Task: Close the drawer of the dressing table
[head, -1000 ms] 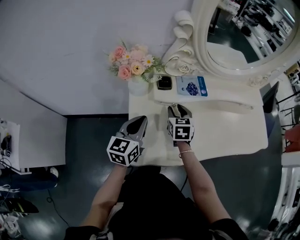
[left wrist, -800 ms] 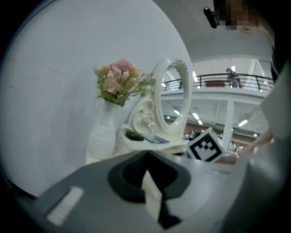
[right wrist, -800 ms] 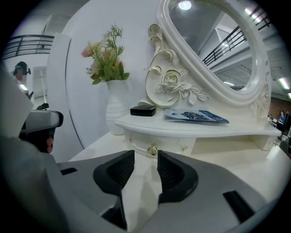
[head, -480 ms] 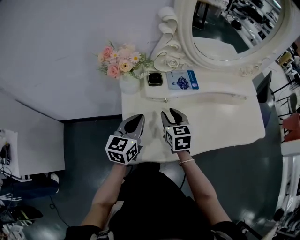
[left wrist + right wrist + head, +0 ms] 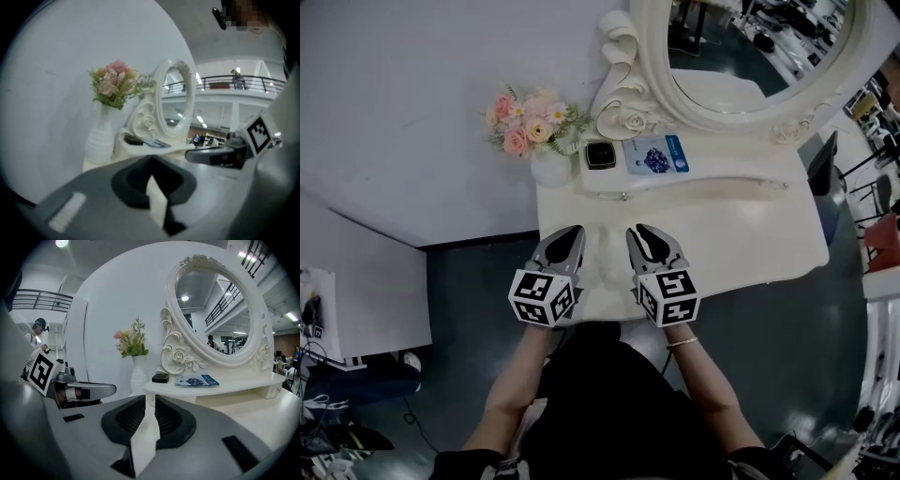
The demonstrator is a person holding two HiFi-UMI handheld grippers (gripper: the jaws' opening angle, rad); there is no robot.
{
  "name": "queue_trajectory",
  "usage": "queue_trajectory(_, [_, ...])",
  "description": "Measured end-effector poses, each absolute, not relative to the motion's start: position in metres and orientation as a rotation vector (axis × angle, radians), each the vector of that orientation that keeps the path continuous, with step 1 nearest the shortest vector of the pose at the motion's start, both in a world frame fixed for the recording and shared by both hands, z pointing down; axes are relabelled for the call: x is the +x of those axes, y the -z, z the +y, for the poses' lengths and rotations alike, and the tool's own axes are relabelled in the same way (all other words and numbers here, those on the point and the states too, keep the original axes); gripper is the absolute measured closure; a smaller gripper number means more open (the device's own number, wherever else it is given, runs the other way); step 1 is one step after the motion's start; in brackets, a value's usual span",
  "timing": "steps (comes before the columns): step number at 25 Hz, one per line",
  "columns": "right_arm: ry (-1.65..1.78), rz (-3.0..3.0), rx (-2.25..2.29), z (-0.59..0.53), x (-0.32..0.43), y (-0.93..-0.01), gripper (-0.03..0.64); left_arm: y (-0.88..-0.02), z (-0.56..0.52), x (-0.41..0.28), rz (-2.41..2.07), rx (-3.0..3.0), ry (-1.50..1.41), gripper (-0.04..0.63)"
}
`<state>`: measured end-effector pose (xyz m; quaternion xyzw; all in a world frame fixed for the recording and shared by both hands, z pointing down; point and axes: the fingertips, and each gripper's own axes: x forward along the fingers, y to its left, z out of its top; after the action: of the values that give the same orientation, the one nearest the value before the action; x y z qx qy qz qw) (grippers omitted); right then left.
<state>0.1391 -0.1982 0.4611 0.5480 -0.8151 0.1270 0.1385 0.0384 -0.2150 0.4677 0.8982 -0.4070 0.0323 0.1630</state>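
Hovers over the desk (image 5: 750, 239): left tongs (image 5: 571, 231) shut, right tongs (image 5: 640, 230) closing, empty. Could snag the drawer (image 5: 623, 190) knob if swung carelessly.

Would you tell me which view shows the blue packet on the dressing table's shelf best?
The head view: the blue packet lies face-up, its whole top visible. The right gripper view sees it obliquely; the left gripper view shows only a blurred sliver.

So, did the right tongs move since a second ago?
Yes. The right tongs drew back from the drawer toward the table's front edge, jaws closing on nothing.
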Motion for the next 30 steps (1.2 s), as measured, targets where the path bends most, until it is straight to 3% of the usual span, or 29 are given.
queue_trajectory(15, [-0.361, -2.406, 1.673, -0.174, 0.153, -0.441, 0.609, -0.467, -0.216, 0.035, -1.196, 2.573, -0.128, 0.589])
queue_trajectory(30, [-0.362, -2.374, 1.723, -0.177, 0.161, -0.447, 0.613, -0.463, -0.218, 0.034, -1.184, 2.591, -0.146, 0.589])
